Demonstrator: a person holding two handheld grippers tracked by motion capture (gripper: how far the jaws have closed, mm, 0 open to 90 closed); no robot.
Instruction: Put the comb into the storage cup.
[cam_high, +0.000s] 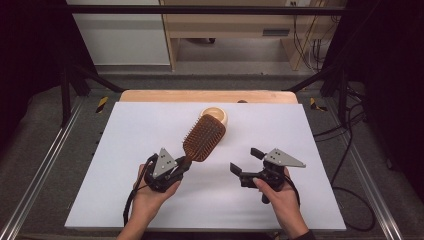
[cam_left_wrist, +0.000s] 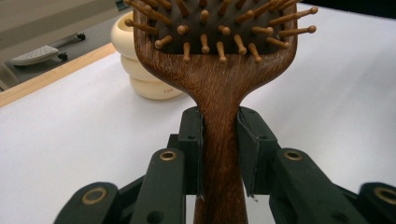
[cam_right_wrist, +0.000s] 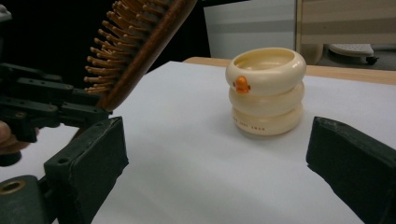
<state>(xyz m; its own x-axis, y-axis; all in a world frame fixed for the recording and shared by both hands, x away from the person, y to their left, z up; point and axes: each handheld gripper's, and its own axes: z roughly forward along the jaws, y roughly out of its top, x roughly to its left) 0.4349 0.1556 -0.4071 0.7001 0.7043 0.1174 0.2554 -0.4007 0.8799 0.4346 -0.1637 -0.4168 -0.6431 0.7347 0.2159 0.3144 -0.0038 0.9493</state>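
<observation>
Left gripper (cam_high: 184, 164), seen from above: held in the person's left hand (cam_high: 150, 192), which enters from the bottom edge with the forearm angled slightly toward the table's middle. The jaws are clamped on the handle of a wooden hairbrush (cam_high: 204, 136); in the left gripper view, both pads press flat against the two sides of the handle (cam_left_wrist: 219, 154) just below the point where it widens into the head. The brush points away from the person and toward the far right, its peg bristles facing upward, its head reaching up to a cream-coloured cup (cam_high: 214, 114) that stands near the far edge of the white table top (cam_high: 125, 150). The right gripper view shows the brush head lifted clear of the table, tilted up, with the cup apart from it.

Right gripper (cam_high: 245, 161): held in the right hand (cam_high: 277, 192), palm underneath, jaws aimed toward the left and slightly away from the person. The jaws stand wide apart with nothing between them; in the right gripper view they frame the cup (cam_right_wrist: 266, 91), a stack of three rings bearing a small orange duck (cam_right_wrist: 241, 84).
</observation>
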